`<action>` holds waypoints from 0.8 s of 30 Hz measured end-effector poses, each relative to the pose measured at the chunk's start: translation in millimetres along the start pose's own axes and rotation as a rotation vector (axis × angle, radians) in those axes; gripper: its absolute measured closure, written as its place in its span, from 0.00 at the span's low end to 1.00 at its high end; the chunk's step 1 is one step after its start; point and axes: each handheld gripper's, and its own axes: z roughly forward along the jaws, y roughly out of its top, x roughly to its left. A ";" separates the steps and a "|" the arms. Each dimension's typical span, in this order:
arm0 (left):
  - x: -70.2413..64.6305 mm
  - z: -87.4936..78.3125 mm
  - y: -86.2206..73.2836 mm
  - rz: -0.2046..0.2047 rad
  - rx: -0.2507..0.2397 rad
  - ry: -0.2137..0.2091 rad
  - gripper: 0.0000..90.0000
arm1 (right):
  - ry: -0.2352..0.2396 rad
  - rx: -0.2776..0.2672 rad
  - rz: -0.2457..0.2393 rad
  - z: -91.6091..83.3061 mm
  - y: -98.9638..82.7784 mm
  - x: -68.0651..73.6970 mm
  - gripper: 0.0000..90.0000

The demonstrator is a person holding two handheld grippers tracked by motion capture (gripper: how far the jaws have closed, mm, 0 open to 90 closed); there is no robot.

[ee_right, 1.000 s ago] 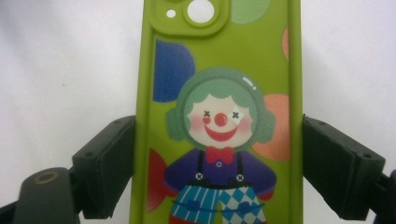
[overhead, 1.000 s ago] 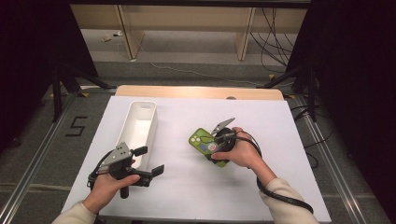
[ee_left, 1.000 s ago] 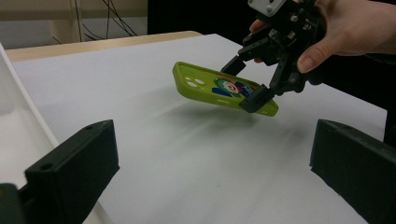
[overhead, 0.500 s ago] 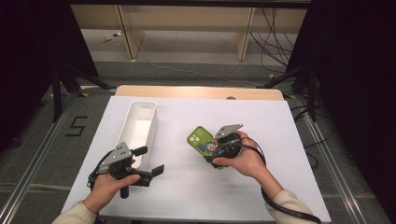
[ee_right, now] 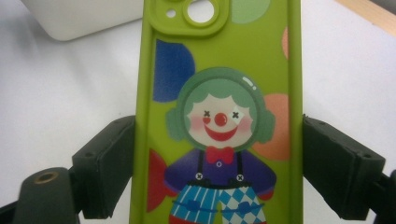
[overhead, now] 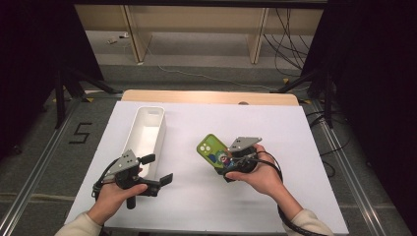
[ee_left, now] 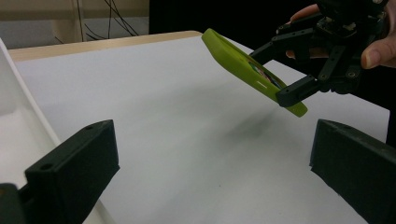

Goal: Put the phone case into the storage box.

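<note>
Gripping a lime-green clown-print phone case (ee_right: 217,112) by its long edges, the right gripper (overhead: 235,162) holds it tilted, clear of the white table (overhead: 295,142). Left gripper (overhead: 157,169): jaws apart, empty, just beside a white oblong plastic bin (overhead: 147,130).

- The phone case (ee_right: 219,116) between my right jaws is lime green, with a printed clown: mint-green hair, red nose, red bow tie, purple shirt, and trousers in blue and white stripes and checks.
- Around the clown sit blobs of blue, red, salmon and paler green.
- My jaws on both grippers are matt black; the left gripper (overhead: 147,172) and the right gripper (overhead: 235,162) each carry a grey three-cornered plate.
- The tray (overhead: 145,129) is plain white.
- The worktop (overhead: 196,196) is white, with a pale wood strip along its far edge.
</note>
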 end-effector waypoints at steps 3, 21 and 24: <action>0.0 0.0 0.0 0.000 0.000 0.000 0.01 | 0.004 -0.020 0.010 -3.0 -1.1 1.0 0.19; -0.1 0.3 0.0 0.002 0.001 -0.001 0.01 | -0.015 -0.109 0.032 -13.0 -8.6 6.3 0.19; -0.2 0.3 0.0 0.002 0.001 0.002 0.01 | -0.015 -0.121 0.037 -13.9 -9.7 8.4 0.19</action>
